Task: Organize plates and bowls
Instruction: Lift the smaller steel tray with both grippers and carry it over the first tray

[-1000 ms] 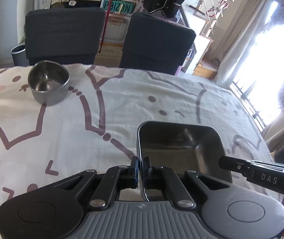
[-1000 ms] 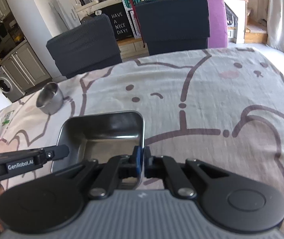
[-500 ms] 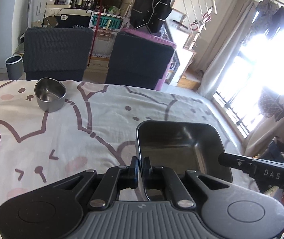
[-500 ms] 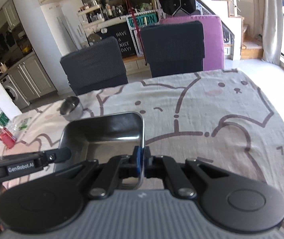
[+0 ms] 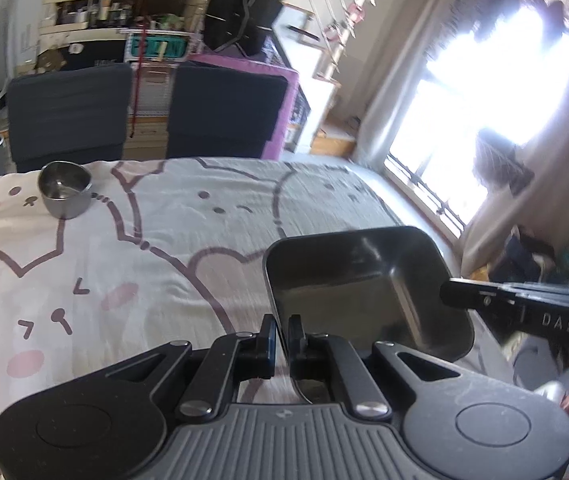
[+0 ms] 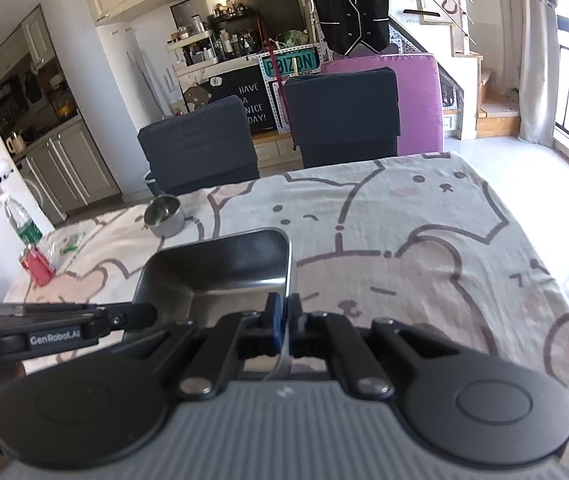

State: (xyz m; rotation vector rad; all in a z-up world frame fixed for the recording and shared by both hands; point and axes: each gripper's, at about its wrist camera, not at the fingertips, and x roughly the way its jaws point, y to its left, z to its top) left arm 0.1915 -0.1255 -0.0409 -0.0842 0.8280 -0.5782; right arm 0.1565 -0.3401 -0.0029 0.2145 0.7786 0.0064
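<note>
Two dark grey upholstered chairs (image 6: 268, 136) stood behind the tabletop's cat-print cloth (image 6: 424, 240). Cream kitchen cabinets (image 6: 64, 168) lined the left wall. A bright, overexposed window (image 5: 524, 80) with beige curtains (image 5: 400, 92) lit the right side; pale floor (image 6: 524, 168).

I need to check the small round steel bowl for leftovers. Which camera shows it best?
The left wrist view: the round bowl is nearer there and its bare inside shows, though slightly blurred. The right wrist view shows it smaller, its inside harder to read.
</note>
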